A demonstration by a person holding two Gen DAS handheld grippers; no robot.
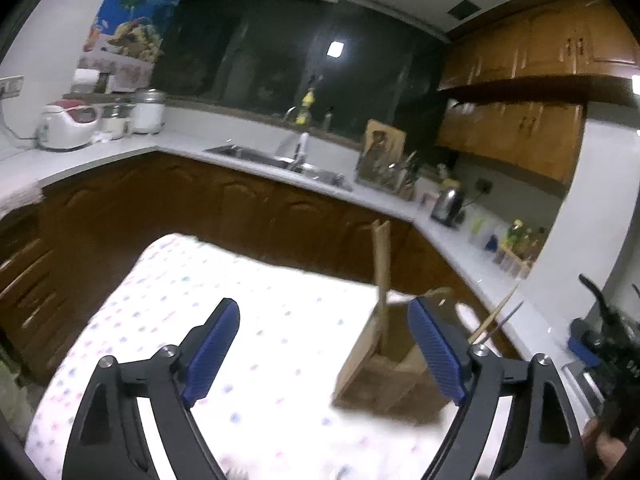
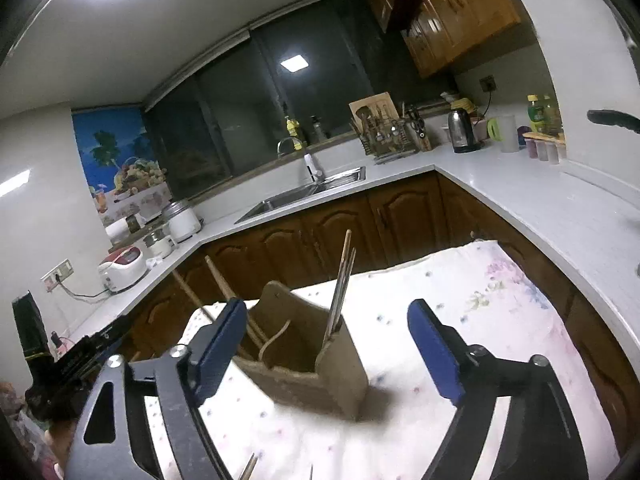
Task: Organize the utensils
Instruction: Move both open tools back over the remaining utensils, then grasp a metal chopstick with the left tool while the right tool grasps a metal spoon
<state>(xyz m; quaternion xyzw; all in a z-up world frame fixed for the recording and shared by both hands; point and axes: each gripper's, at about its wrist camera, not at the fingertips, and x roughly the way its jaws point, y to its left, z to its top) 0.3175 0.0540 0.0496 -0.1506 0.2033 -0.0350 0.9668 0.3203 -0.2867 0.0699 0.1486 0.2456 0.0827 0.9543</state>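
Observation:
A brown wooden utensil holder (image 1: 376, 364) stands on a table under a white dotted cloth (image 1: 200, 288). A wooden spatula (image 1: 382, 264) rises from it, and thin chopsticks (image 1: 496, 316) lean out to the right. My left gripper (image 1: 323, 308) is open just short of the holder, with nothing between its pads. In the right wrist view the holder (image 2: 308, 344) shows chopsticks (image 2: 344, 280) upright in one compartment and wooden handles (image 2: 218, 280) leaning left. My right gripper (image 2: 328, 308) is open in front of it and holds nothing. Thin utensil tips (image 2: 250, 466) show at the bottom edge.
A white L-shaped counter (image 2: 520, 200) wraps behind the table, with a sink (image 2: 304, 192), a kettle (image 2: 462, 132), a dish rack (image 2: 384, 136) and a rice cooker (image 2: 122, 268). Brown cabinet doors (image 2: 360, 224) stand close beyond the table's far edge.

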